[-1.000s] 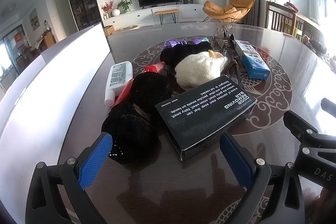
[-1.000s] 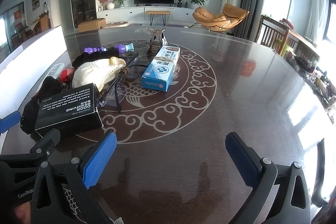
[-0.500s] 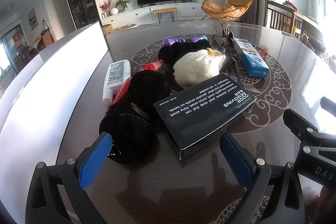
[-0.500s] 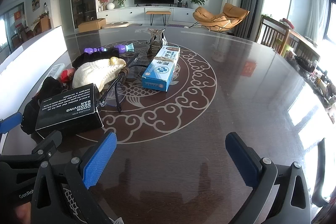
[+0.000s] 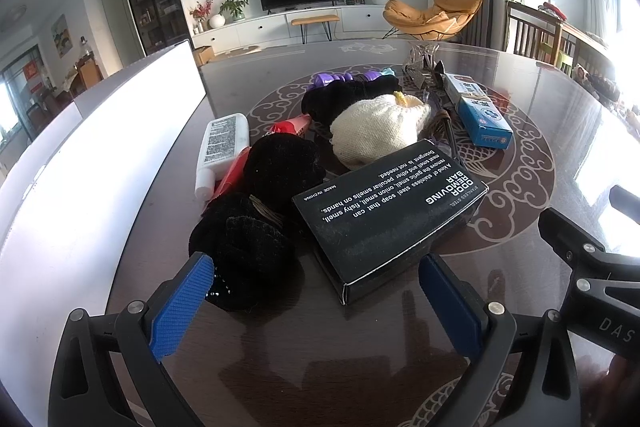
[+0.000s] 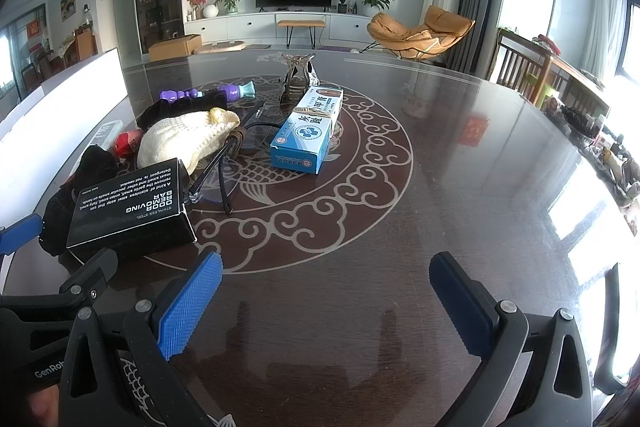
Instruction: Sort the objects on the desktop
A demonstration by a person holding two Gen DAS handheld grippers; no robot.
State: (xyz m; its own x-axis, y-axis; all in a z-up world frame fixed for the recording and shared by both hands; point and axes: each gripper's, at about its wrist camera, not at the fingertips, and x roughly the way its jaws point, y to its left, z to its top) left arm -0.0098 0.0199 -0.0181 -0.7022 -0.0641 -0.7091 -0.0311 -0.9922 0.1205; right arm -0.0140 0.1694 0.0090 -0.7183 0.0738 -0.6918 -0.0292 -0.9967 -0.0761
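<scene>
Left gripper (image 5: 316, 297) is edging nearer the black box (image 5: 390, 213), spread and empty; right gripper (image 6: 324, 301) is idling beside it, spread. Sorting not begun.

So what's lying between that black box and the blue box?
A pair of dark-framed glasses lies on the table between the black box and the blue box, beside the cream knitted item. The right wrist view shows it best.

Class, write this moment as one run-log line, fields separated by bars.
stage: approach | left gripper: open, facing black box | right gripper: open, over bare table | held: nothing
</scene>
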